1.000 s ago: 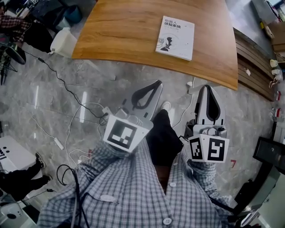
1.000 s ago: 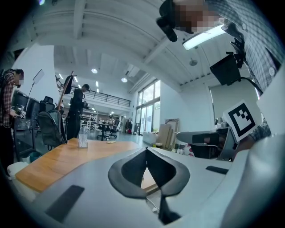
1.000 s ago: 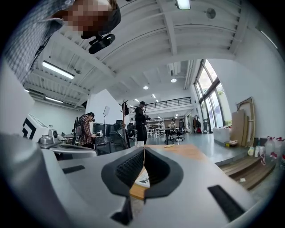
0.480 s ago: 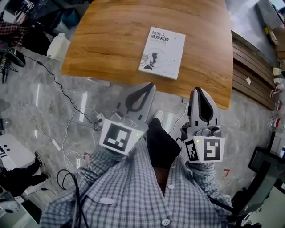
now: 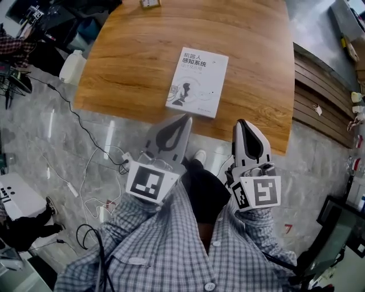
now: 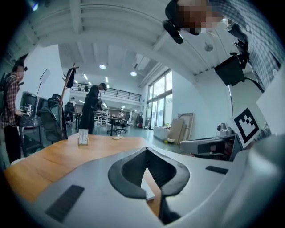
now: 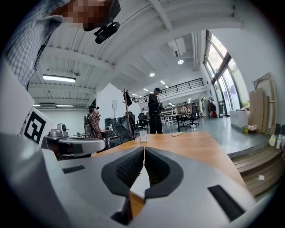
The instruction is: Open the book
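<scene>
Nearest the camera, the person's checked sleeves [image 5: 171, 239] run out to the marker cubes [image 5: 149, 185]. Ahead of these the left tongs [image 5: 186, 118] and the right tongs [image 5: 242, 123] point roughly level toward the book [image 5: 197, 81]. Both are pressed together at the tips and pinch nothing; each gripper view shows only a white corner of the book through the gap behind its closed tips. The left tongs' tips lie just at the book's near edge, though contact cannot be told. The right tongs hang to the near right of the book, apart from it. The book lies closed and flat, cover up and a little skewed, close to the near rim of the bench [image 5: 131, 63], its title end farthest from the person. It looks like a thin paperback, light with a smooth, bendy cover. It will probably slide on the polished wood if nudged sideways, and the cover may curl rather than lift cleanly. The best hold seems to be the cover's free long edge, on the right if the spine is on the left as the print suggests. The other tongs could press down near the spine, and the lifting tongs must spread first. Beyond the book, at the bench's far edge, stands a small card stand [image 5: 149, 3].
</scene>
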A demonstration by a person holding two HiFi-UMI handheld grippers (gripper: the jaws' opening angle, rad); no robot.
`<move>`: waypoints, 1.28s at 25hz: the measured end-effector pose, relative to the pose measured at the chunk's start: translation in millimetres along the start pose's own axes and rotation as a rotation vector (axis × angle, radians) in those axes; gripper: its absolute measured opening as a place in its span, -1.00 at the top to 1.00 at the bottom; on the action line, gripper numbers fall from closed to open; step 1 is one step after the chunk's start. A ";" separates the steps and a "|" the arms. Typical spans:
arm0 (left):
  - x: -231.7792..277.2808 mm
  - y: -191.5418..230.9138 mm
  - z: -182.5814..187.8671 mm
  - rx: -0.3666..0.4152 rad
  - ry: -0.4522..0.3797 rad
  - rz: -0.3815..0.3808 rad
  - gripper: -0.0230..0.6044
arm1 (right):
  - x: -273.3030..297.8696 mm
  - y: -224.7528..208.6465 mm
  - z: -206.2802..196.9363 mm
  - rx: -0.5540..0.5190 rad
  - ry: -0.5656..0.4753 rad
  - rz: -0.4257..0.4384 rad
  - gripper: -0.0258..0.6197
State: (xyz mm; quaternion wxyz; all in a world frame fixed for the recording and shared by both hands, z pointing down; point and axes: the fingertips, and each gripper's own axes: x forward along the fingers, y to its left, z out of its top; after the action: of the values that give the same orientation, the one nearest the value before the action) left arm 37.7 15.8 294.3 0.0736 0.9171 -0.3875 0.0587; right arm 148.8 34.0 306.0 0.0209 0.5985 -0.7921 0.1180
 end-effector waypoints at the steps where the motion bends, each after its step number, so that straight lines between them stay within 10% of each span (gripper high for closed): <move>1: 2.6 2.1 0.3 -0.011 0.003 0.004 0.93 | 3.4 -0.4 -0.8 0.002 0.007 0.012 0.86; 16: 54.1 44.7 -24.5 -0.009 0.079 -0.048 0.93 | 69.9 -18.4 -52.0 0.082 0.183 -0.011 0.85; 32: 97.3 110.7 -144.9 0.126 0.411 -0.160 0.93 | 128.6 -41.5 -162.6 0.322 0.537 -0.117 0.85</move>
State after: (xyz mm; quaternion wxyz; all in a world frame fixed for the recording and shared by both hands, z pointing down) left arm 18.1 -102.5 462.5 0.0981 0.9164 -0.2859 0.2624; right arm 134.5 -63.5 493.1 0.1413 0.5863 -0.6934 0.3944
